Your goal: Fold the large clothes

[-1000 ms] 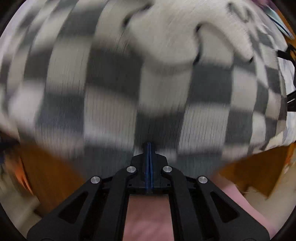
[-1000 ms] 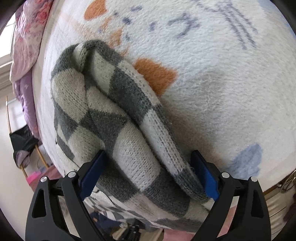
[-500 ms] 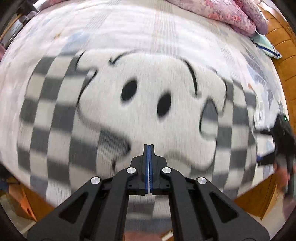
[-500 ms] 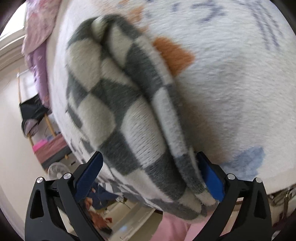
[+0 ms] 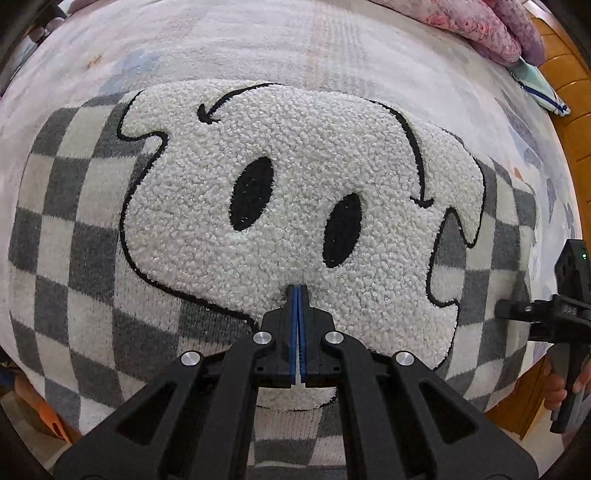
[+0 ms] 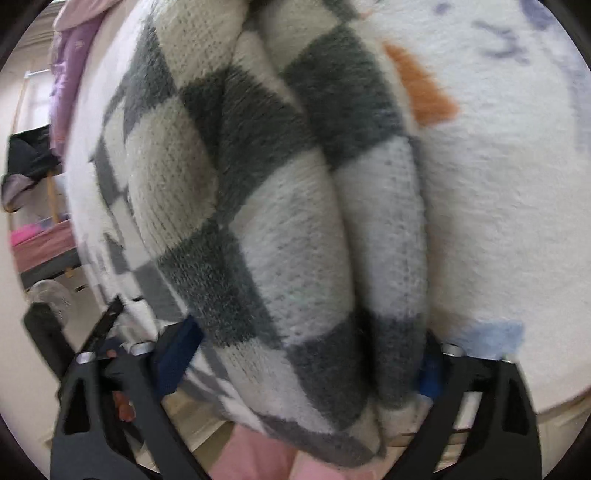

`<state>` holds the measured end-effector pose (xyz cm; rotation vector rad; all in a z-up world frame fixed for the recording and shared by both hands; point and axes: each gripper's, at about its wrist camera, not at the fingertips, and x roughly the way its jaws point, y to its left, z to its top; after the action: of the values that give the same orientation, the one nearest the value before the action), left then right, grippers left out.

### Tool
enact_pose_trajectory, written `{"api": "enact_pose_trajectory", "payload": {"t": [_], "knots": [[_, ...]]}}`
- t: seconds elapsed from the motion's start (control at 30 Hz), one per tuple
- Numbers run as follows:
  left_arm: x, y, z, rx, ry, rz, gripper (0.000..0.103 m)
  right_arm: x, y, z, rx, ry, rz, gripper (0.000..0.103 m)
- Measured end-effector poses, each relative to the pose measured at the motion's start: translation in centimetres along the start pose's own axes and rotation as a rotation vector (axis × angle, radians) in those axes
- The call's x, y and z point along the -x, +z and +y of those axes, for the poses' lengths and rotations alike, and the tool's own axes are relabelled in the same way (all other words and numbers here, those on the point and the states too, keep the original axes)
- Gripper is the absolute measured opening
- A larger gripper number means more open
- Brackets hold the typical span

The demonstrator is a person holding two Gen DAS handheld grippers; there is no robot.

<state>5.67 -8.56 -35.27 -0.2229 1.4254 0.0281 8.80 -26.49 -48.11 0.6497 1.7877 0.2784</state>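
Note:
A grey-and-white checked knit sweater [image 5: 92,236] lies on the bed, its fluffy white cartoon-face patch [image 5: 295,177] facing up. My left gripper [image 5: 297,291] hangs over the lower edge of that patch, pointing almost straight down, blue pads pressed together with nothing between them. In the right wrist view, a thick folded edge of the sweater [image 6: 280,206] fills the gap of my right gripper [image 6: 303,365]. Its jaws are wide and closing, with a blue pad [image 6: 177,354] on either side of the fold. The right gripper's body [image 5: 535,310] also shows at the sweater's right edge.
The sweater rests on a pale fleece blanket [image 6: 498,203] with orange and blue marks. A pink quilt [image 5: 480,26] is heaped at the far end. A wooden bed frame [image 5: 569,96] runs along the right. A fan [image 6: 50,299] stands on the floor beside the bed.
The left gripper, shut throughout, has drawn back from the checked knit and now stands over the face patch. The right gripper has rolled and moved in on the folded edge.

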Motion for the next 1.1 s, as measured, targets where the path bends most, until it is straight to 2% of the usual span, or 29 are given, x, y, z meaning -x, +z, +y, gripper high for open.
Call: {"api": "enact_pose_trajectory", "payload": {"t": [0.07, 0.1, 0.17, 0.2, 0.27, 0.47, 0.6, 0.8, 0.87, 1.0, 1.07, 1.1], "knots": [[0.2, -0.1, -0.2, 0.007, -0.005, -0.001, 0.001, 1.0, -0.5, -0.6, -0.032, 0.047, -0.026, 0.049], [-0.1, -0.2, -0.1, 0.009, -0.008, -0.002, 0.001, 1.5, -0.8, -0.7, -0.049, 0.067, -0.037, 0.044], [-1.6, 0.8, -0.6, 0.013, -0.013, -0.001, 0.001, 2.2, -1.4, 0.2, -0.047, 0.031, -0.07, 0.037], [-1.8, 1.0, -0.5, 0.016, -0.015, 0.0, 0.001, 2.7, -1.8, 0.9, -0.05, 0.005, -0.089, 0.036], [-1.9, 1.1, -0.1, 0.021, -0.017, 0.001, 0.001, 3.4, -2.5, 1.8, -0.068, 0.009, -0.111, 0.035], [-2.7, 1.3, 0.5, 0.02, -0.031, -0.005, 0.001, 6.4, -5.4, 5.8, -0.046, 0.098, -0.16, 0.033], [-2.9, 1.1, 1.6, 0.03, -0.078, -0.011, 0.002, 7.7, -6.7, 11.5, 0.032, 0.093, -0.171, 0.032], [-2.9, 0.5, 2.3, -0.06, -0.125, -0.045, 0.003, 8.1, -8.3, 20.0, 0.12, 0.044, -0.196, 0.03], [-2.9, 0.4, 3.0, -0.066, -0.16, -0.045, 0.003, 7.4, -9.1, 23.1, 0.143, -0.01, -0.201, 0.03], [-2.0, 2.0, 5.1, -0.056, -0.258, 0.075, 0.003, 5.4, -10.2, 27.5, 0.196, -0.113, -0.189, 0.029], [0.4, 2.7, 6.9, -0.076, -0.201, 0.049, 0.003, 4.4, -10.9, 30.3, 0.223, -0.15, -0.2, 0.029], [2.1, 3.0, 8.5, -0.069, -0.131, 0.014, 0.003, 4.0, -11.2, 31.2, 0.243, -0.163, -0.203, 0.029]]}}
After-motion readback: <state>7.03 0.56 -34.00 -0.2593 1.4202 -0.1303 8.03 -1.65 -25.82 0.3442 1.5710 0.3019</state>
